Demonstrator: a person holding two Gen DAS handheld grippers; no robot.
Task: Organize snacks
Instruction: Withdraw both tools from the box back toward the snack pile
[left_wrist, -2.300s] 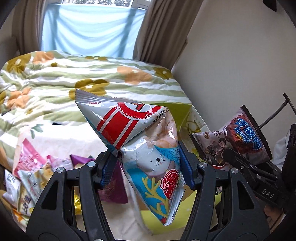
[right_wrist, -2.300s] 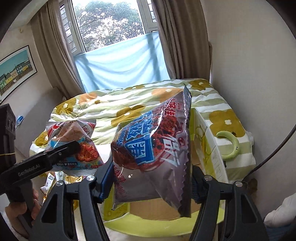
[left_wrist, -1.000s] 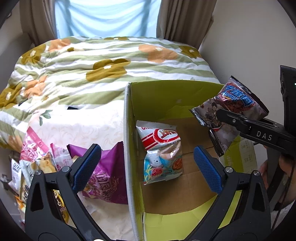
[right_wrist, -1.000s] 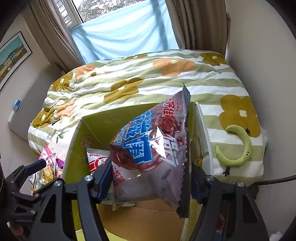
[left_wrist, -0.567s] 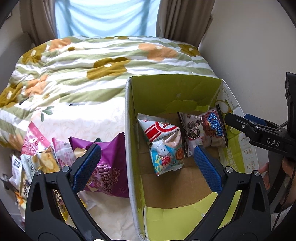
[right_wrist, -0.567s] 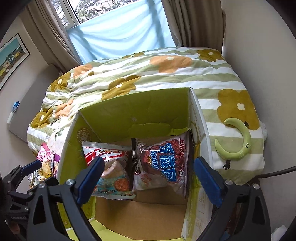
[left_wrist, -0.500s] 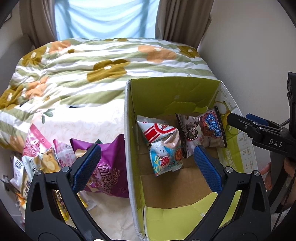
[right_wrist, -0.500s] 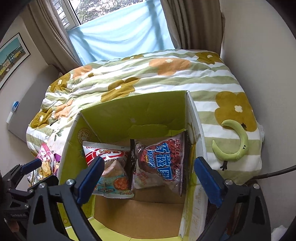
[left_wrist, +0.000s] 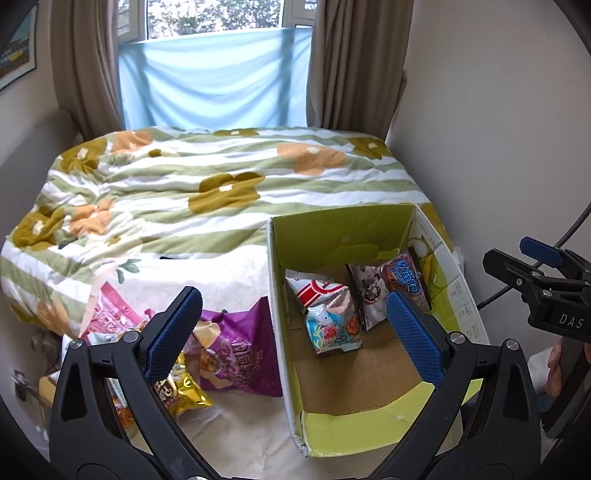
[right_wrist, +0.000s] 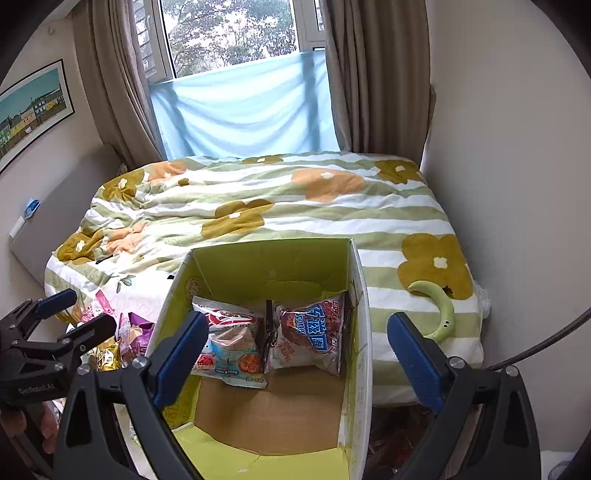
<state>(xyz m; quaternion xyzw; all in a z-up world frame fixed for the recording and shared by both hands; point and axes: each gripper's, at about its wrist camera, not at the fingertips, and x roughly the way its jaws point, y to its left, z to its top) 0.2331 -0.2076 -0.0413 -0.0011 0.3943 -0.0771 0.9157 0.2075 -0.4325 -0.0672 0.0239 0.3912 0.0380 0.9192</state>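
Note:
A green cardboard box (left_wrist: 343, 236) (right_wrist: 273, 266) stands open on the bed. Inside lie a red-and-blue cat snack bag (left_wrist: 327, 314) (right_wrist: 231, 350) and a dark snack bag with blue lettering (left_wrist: 391, 284) (right_wrist: 310, 336), side by side at the far end. My left gripper (left_wrist: 291, 332) is open and empty above the box's left wall. My right gripper (right_wrist: 295, 350) is open and empty above the box. A purple bag (left_wrist: 236, 350), a gold bag (left_wrist: 184, 391) and a pink bag (left_wrist: 107, 314) lie left of the box.
A flowered green-striped blanket (left_wrist: 221, 177) covers the bed behind the box. A wall (left_wrist: 498, 129) stands close on the right. A green curved toy (right_wrist: 439, 310) lies on the blanket right of the box. Curtains and a window are at the back.
Both grippers opened and dropped their bags into the box, first the left, then the right. Both have since pulled back and up from the box.

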